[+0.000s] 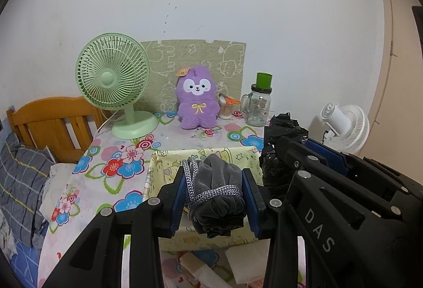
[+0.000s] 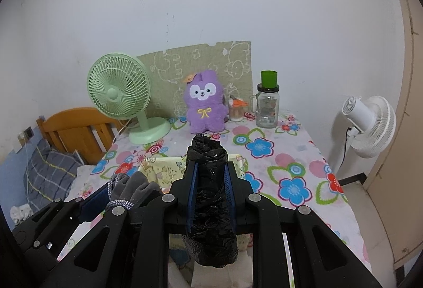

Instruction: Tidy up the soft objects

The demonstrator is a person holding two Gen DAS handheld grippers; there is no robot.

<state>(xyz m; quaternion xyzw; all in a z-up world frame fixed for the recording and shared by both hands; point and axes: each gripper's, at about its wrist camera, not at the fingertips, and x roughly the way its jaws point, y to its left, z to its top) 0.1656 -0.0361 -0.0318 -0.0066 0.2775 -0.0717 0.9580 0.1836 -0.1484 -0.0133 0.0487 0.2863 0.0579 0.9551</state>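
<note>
My left gripper (image 1: 216,195) is shut on a rolled grey cloth bundle (image 1: 222,182) tied with a grey-white cord, held above a yellow fabric box (image 1: 164,166) on the flowered table. My right gripper (image 2: 210,195) is shut on a roll of black plastic bags (image 2: 211,206), held over the same yellow box (image 2: 158,169). In the left wrist view the right gripper with the black roll (image 1: 280,134) sits just to the right. In the right wrist view the grey bundle (image 2: 134,187) shows at lower left. A purple plush toy (image 1: 197,100) stands at the back of the table.
A green desk fan (image 1: 113,84) stands back left. A glass jar mug with a green cup on top (image 1: 260,100) and a small toothpick pot (image 1: 226,108) stand back right. A white floor fan (image 2: 370,124) is off the table's right edge. A wooden bed headboard (image 1: 50,121) lies left.
</note>
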